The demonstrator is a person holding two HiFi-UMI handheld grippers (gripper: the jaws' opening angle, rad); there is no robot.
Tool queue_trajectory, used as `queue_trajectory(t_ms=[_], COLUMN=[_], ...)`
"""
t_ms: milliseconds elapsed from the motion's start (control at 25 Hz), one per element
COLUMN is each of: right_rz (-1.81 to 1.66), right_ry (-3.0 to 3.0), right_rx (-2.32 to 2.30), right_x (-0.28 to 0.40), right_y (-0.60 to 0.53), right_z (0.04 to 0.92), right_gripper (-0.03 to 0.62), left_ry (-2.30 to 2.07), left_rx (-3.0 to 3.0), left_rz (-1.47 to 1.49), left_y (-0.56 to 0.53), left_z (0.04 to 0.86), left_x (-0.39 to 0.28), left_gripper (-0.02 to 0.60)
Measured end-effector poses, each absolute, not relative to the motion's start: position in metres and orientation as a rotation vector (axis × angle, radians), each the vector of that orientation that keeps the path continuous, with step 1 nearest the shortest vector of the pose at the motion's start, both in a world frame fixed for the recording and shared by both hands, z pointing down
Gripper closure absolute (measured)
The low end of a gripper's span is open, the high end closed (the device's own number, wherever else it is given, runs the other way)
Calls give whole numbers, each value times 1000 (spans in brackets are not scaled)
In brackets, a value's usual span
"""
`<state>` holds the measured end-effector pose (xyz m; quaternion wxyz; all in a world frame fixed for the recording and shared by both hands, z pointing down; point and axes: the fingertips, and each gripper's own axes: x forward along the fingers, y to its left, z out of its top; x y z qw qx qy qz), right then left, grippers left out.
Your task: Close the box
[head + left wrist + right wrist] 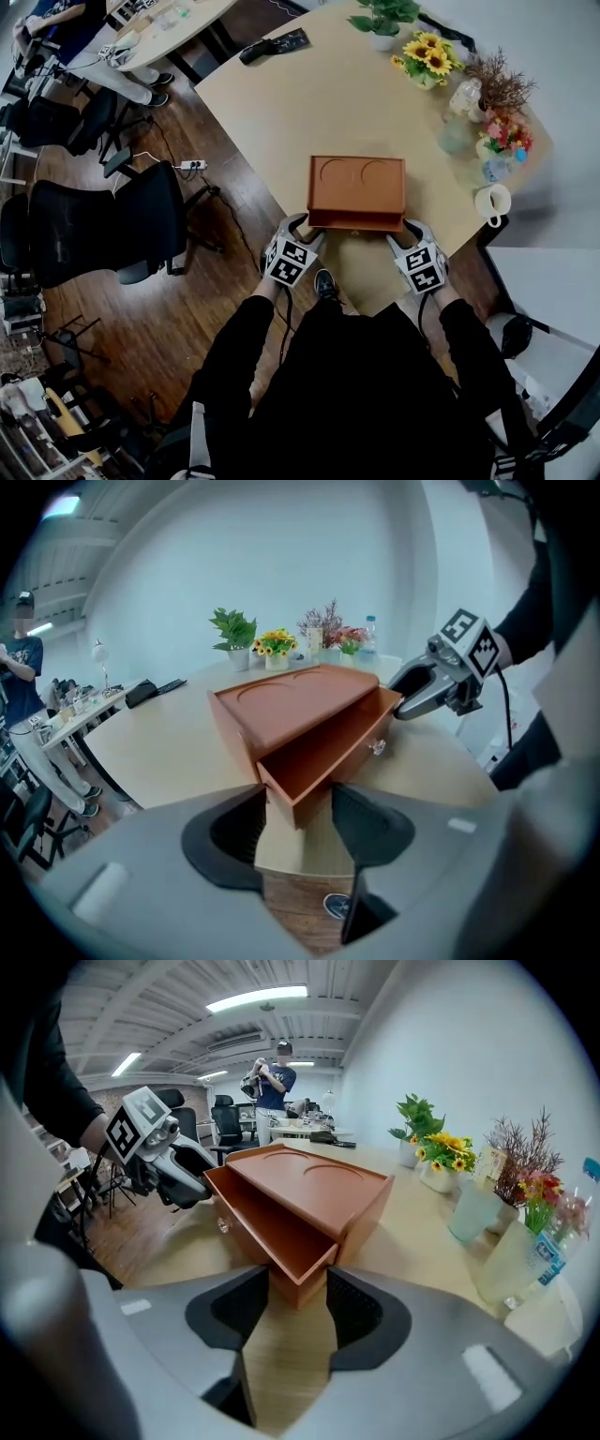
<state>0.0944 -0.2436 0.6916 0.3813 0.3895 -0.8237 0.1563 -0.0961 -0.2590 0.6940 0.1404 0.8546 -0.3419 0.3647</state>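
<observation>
On bench (281, 112) edge | left tongs (297, 810), right tongs (298, 1283) clamped on drawer (356, 221) corners | box (356, 183) stiff, probably light: push evenly.

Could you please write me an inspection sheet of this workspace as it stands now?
Surface: beige table, box near its front edge.
Job's things: brown box, drawer pulled out.
Clutter: sunflowers, bottle and white mug along the right edge; black object at the far end.
Grippers: left tongs and right tongs each closed on a front drawer corner.
Cables: power strip with lead on the floor.
Surroundings: black office chair, wood floor, person at another table.
</observation>
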Motion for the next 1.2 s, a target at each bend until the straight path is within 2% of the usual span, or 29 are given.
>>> queue_trajectory(t_ms=[40, 80, 160, 200, 280, 360, 520, 640, 680, 1000, 1200], right_rz=[400, 399, 395, 393, 382, 361, 361, 400, 402, 442, 603], right_ry=[-2108, -2113, -2119, -2122, -2128, -2136, -2132, -2100, -2085, -2104, -2410], right_rx=[991, 988, 973, 958, 913, 873, 910, 1055, 1085, 1165, 1235], right_x=[95, 96, 98, 99, 98, 94, 91, 102, 104, 109, 105], right_y=[-244, -245, -249, -252, -257, -262, -271, -279, -280, -281, -267], right_z=[692, 693, 696, 698, 702, 703, 697, 692, 691, 685, 611], right_gripper=[393, 358, 252, 216, 191, 192, 269, 417, 441, 457, 480], left_ry=[-999, -1015, -1027, -1011, -945, -865, -851, -1026, -1075, -1272, -1397], left_rx=[2476, 2485, 2509, 2522, 2546, 2571, 2568, 2460, 2421, 2276, 2178], left_rz=[1034, 1012, 998, 1021, 1105, 1168, 1145, 992, 962, 820, 549], left_y=[-260, -261, -265, -267, -270, -275, -285, -296, -297, -291, -250], left_z=[692, 691, 690, 692, 700, 704, 701, 693, 692, 686, 625], left_x=[-97, -98, -100, -99, -96, -91, -88, -96, -98, -111, -118], left_gripper=[376, 358, 262, 233, 212, 212, 240, 372, 394, 401, 402])
